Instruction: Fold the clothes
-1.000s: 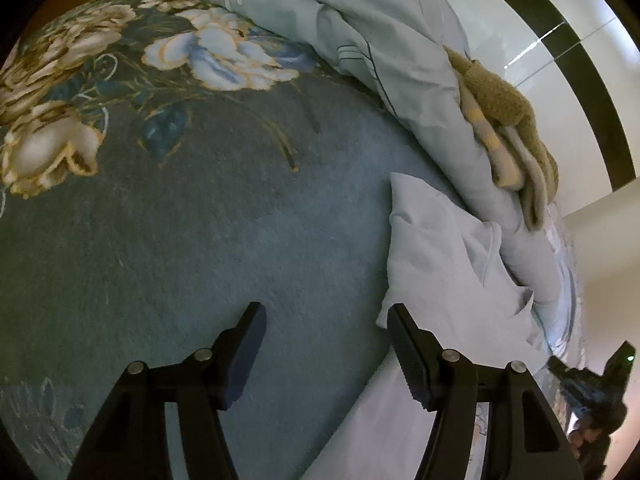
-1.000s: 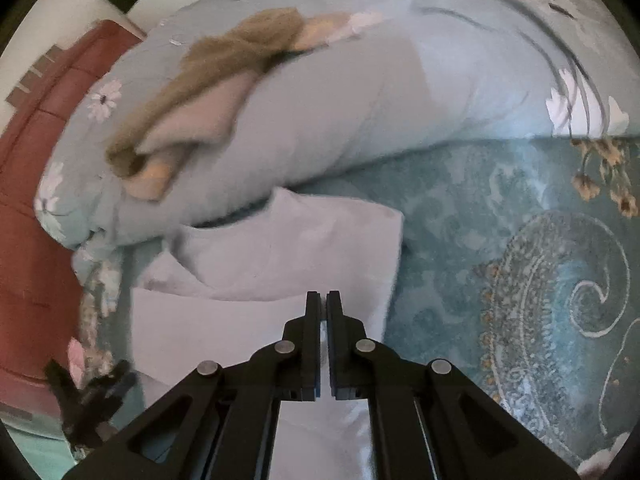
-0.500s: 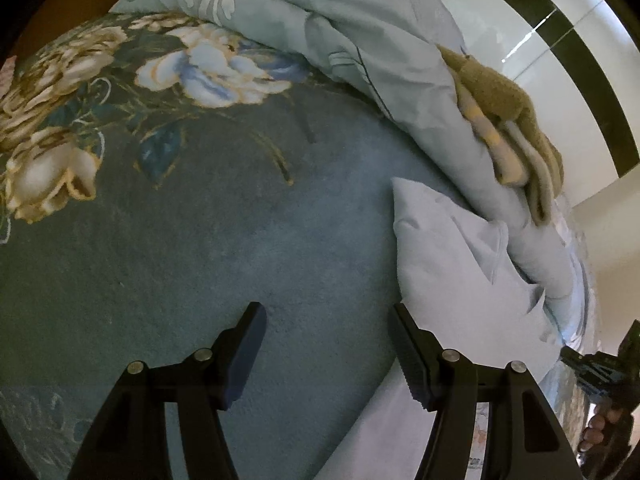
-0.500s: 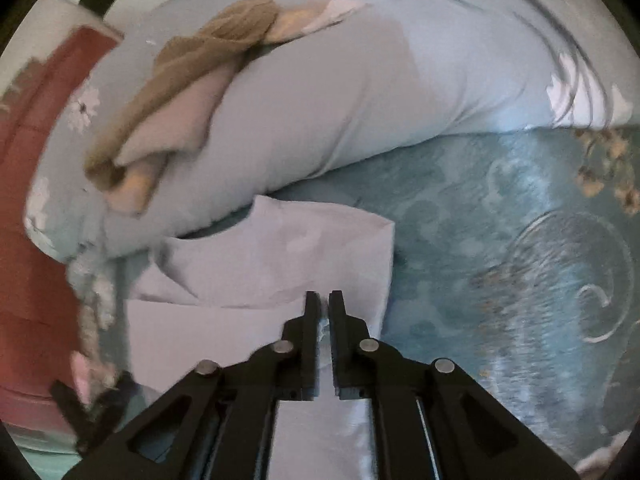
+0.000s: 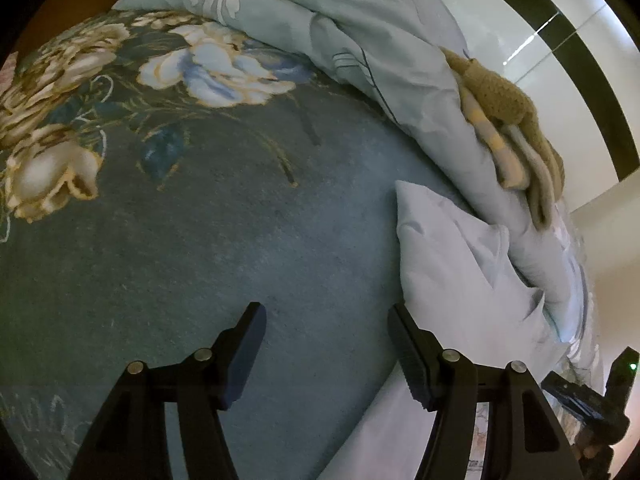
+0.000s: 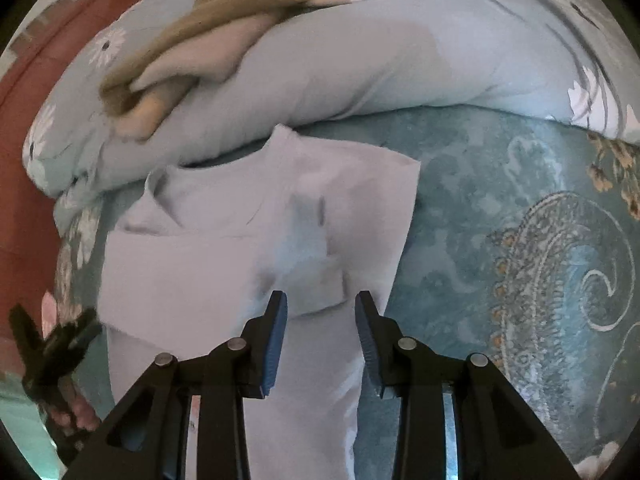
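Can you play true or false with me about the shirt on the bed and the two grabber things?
1. The right gripper has its jaws open. True.
2. The pale shirt hangs in the air from the right gripper. False: it lies on the teal bedspread.
3. A tan garment lies on the rolled duvet. True.
4. The left gripper is shut on the shirt. False: its jaws are open and hold nothing.
5. The duvet lies behind the shirt. True.
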Demonstrator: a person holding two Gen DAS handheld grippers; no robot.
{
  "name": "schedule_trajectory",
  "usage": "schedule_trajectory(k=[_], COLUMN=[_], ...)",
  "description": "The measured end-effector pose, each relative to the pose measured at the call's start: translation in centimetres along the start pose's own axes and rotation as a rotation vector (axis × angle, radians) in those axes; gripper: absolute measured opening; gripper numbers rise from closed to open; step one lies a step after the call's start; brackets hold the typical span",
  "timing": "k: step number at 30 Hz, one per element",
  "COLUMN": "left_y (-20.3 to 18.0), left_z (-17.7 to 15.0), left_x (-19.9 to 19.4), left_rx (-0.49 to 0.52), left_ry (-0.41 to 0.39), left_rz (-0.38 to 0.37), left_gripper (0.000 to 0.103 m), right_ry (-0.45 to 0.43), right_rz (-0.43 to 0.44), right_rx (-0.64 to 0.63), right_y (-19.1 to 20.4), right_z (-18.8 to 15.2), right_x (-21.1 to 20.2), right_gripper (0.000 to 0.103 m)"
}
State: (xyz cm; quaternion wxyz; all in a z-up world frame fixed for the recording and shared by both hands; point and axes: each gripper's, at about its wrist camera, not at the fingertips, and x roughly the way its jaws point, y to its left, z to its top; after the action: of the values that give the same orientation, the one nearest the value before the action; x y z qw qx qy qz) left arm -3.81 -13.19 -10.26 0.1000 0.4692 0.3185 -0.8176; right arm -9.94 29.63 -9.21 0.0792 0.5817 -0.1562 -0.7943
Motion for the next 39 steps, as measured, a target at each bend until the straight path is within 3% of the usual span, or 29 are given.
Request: schedule_trajectory(k=[4, 8, 13, 16, 22, 27, 34, 39], left_y=[0.1, -0.1, 0.2, 0.3, 0.4, 0.5, 0.6, 1.2], left_z=[-0.1, -0.2, 0.0, 0.0, 0.0, 0.0, -0.4, -1.4], left_x=[0.1, 0.2, 0.2, 0.2, 0.2, 0.1, -1.0, -3.4], left_rx=[-0.001, 0.017, 0.007, 0.000, -0.011, -0.015, -0.020, -0.032], left_ry=[0.004, 0.004, 0.008, 0.009, 0.010, 0.009, 0.015, 0.084], left_rz=[0.003, 0.014, 0.002, -0.004, -0.011, -0.014, -0.015, -0.097], left_gripper=[0.067, 0.067, 0.067, 0.067, 0.067, 0.067, 0.067, 0.067], right_ry=[-0.005, -0.015, -0.021, -0.024, -0.072, -0.017, 0.009, 0.034], right_rz=[-0.015, -0.050, -0.045, -0.042, -0.039, -0.061, -0.028, -0.001], right_rx=[0.071, 0.058, 0.043, 0.034, 0.053, 0.090, 0.150, 0.159], right_y=[-1.4, -0.8, -0.1, 0.3, -0.5, -1.5, -2.3, -2.2], right_z=[0.3, 0.3, -0.1, -0.3, -1.5, -2.5, -3.4, -5.2], right_x=[0.9, 1.0, 0.6, 0.3, -2.8, -1.5, -1.7, -3.7], right_gripper=[0.036, 0.035, 0.007, 0.004, 0.003, 0.003, 0.004, 0.007])
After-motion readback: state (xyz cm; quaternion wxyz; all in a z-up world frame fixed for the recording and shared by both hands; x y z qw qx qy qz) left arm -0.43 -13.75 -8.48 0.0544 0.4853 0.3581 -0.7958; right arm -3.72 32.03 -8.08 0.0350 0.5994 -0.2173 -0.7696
